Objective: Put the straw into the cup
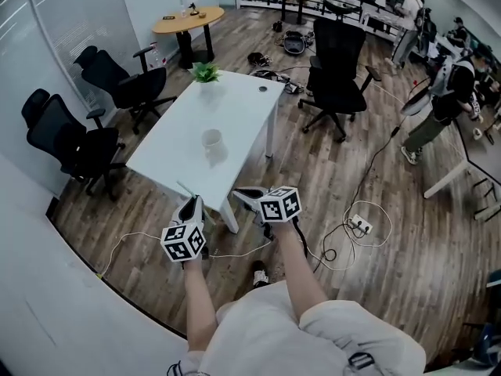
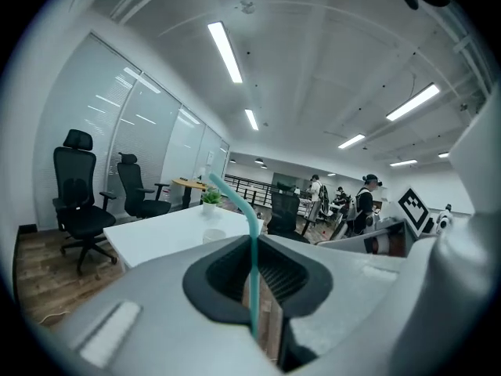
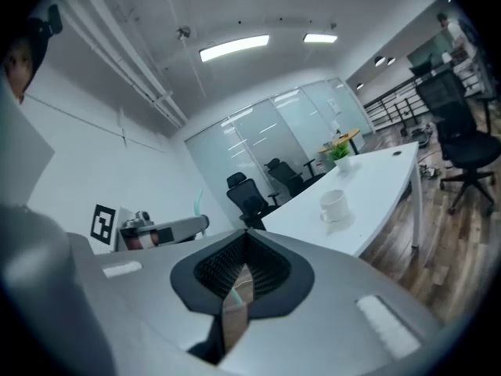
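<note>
A white cup (image 1: 211, 139) stands near the middle of the white table (image 1: 172, 151); it also shows in the right gripper view (image 3: 334, 204). My left gripper (image 1: 192, 204) hangs off the table's near edge, shut on a teal bendy straw (image 1: 185, 187). In the left gripper view the straw (image 2: 253, 272) rises upright between the closed jaws (image 2: 254, 240), its bent top leaning left. My right gripper (image 1: 241, 195) is beside it to the right, shut with nothing in it (image 3: 244, 238). Both grippers are well short of the cup.
A small potted plant (image 1: 206, 72) sits at the table's far end. Black office chairs (image 1: 74, 143) stand left of the table and another (image 1: 335, 69) to its right. Cables and a power strip (image 1: 358, 225) lie on the wood floor. People stand at the far right.
</note>
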Available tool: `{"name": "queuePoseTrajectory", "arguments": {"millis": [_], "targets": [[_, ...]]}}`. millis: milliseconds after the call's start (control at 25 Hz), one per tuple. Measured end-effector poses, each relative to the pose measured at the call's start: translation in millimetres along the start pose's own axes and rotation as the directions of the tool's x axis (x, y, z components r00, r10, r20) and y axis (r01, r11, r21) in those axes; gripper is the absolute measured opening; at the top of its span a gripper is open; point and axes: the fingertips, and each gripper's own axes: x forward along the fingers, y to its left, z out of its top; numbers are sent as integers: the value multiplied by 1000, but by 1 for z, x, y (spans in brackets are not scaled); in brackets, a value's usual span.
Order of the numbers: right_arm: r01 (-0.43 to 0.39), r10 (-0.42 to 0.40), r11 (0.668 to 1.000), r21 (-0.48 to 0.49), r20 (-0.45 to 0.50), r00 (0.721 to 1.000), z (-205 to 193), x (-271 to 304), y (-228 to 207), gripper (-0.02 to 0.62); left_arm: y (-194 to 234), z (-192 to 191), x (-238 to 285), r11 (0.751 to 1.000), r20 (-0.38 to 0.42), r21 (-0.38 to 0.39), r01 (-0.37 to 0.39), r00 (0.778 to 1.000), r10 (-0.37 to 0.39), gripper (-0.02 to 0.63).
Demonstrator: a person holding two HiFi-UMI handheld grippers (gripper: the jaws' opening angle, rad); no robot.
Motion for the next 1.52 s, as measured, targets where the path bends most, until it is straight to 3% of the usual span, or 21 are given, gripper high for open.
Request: {"name": "queuePoseTrajectory", "arguments": {"millis": [120,360,560,680,920,1080,1520], "targets": [[-65,66,997,47,-21,998,14,13,-11,26,2,23,25,999,-4,43,12,1000,-12,26],[-68,68,997,23,-12,998,37,16,-47,26,-4,48,72,999,62,45,21,998,-23,26],[-57,55,998,-8,-105,993,14,18,-68,26,-8,29,85,1000,36,31,-2,999,1,26],[-48,49,999,14,-103,993,7,17,-81,26,-5,20,89,999,32,30,-17,999,16,26],[-25,18,999,-35,-183,983,1,36,-92,26,35,16,93,996,18,-16,-87,996,87,25],[-15,5,998,-54,-187,982,17,47,-102,26,56,22,103,993,25,-50,-108,994,110,25],[77,-77,997,-9,-182,980,25,89,-137,26,90,17,154,999,-40,-45,-26,999,25,25]]}}
